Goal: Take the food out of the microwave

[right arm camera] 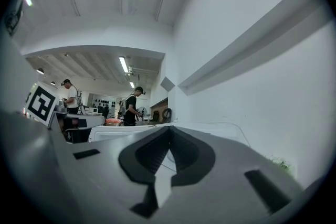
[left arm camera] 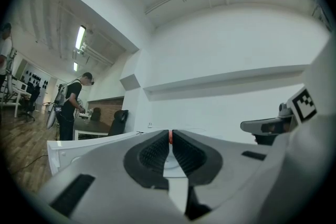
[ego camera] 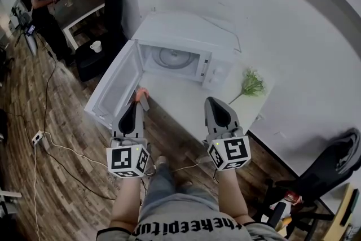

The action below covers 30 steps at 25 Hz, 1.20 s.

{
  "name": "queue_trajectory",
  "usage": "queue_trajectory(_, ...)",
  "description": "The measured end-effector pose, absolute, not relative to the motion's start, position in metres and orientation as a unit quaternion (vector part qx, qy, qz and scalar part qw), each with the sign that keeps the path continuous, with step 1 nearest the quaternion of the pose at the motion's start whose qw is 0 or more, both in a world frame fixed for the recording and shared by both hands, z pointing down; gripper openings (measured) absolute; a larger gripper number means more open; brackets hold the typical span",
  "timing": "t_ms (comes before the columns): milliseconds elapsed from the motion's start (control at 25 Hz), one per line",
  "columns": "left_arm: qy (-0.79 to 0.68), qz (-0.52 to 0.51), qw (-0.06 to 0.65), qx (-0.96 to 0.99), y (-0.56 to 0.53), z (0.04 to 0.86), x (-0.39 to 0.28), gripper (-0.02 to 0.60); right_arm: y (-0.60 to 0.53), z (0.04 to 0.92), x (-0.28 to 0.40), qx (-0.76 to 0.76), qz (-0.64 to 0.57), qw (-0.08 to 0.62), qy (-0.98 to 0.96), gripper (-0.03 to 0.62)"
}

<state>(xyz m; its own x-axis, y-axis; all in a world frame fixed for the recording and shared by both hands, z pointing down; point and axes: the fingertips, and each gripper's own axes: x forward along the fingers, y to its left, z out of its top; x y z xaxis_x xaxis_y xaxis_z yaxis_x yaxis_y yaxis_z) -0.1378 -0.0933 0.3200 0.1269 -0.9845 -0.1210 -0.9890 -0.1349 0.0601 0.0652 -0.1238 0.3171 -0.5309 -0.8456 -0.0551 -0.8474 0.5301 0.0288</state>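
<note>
I see the food (ego camera: 141, 92), a small orange piece, outside the microwave (ego camera: 194, 36). It is pinched at the tips of my left gripper (ego camera: 139, 104), just in front of the open oven mouth and over the near edge of the white table (ego camera: 180, 100). In the left gripper view the jaws are clenched on it, and only a sliver of red-orange shows between the tips. What kind of food it is I cannot tell. My right gripper (ego camera: 213, 103) hangs over the table in front of the microwave with its jaws pressed together on nothing. The door (ego camera: 113, 87) is swung wide to the left, and the glass turntable (ego camera: 169, 57) inside looks bare. A green sprig (ego camera: 252, 83) lies on the table to the right of the microwave. A person (ego camera: 36, 0) stands by a dark table far back left.
</note>
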Motion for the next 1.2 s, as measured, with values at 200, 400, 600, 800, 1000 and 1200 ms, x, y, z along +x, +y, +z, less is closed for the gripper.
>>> queue_trajectory(200,0.658,0.068,0.018,-0.749,-0.085,0.318,-0.131,0.021,-0.115,0.311,0.071,-0.480,0.031,0.021,0.876,0.003)
queue_trajectory(400,0.657,0.069,0.020,-0.751,-0.078,0.315,-0.124,0.021,-0.108,0.312,0.078,-0.483,0.031,0.026,0.874,0.002)
queue_trajectory(600,0.656,0.072,0.022,-0.751,-0.075,0.313,-0.118,0.021,-0.105,0.310,0.084,-0.482,0.033,0.027,0.875,0.002)
queue_trajectory(800,0.656,0.073,0.023,-0.751,-0.075,0.311,-0.112,0.021,-0.105,0.309,0.090,-0.483,0.033,0.028,0.875,0.002)
queue_trajectory(1000,0.656,0.075,0.024,-0.750,-0.076,0.310,-0.110,0.021,-0.106,0.309,0.093,-0.481,0.033,0.027,0.875,0.002)
queue_trajectory(1200,0.656,0.075,0.027,-0.751,-0.077,0.308,-0.108,0.021,-0.107,0.308,0.094,-0.480,0.033,0.030,0.876,0.002)
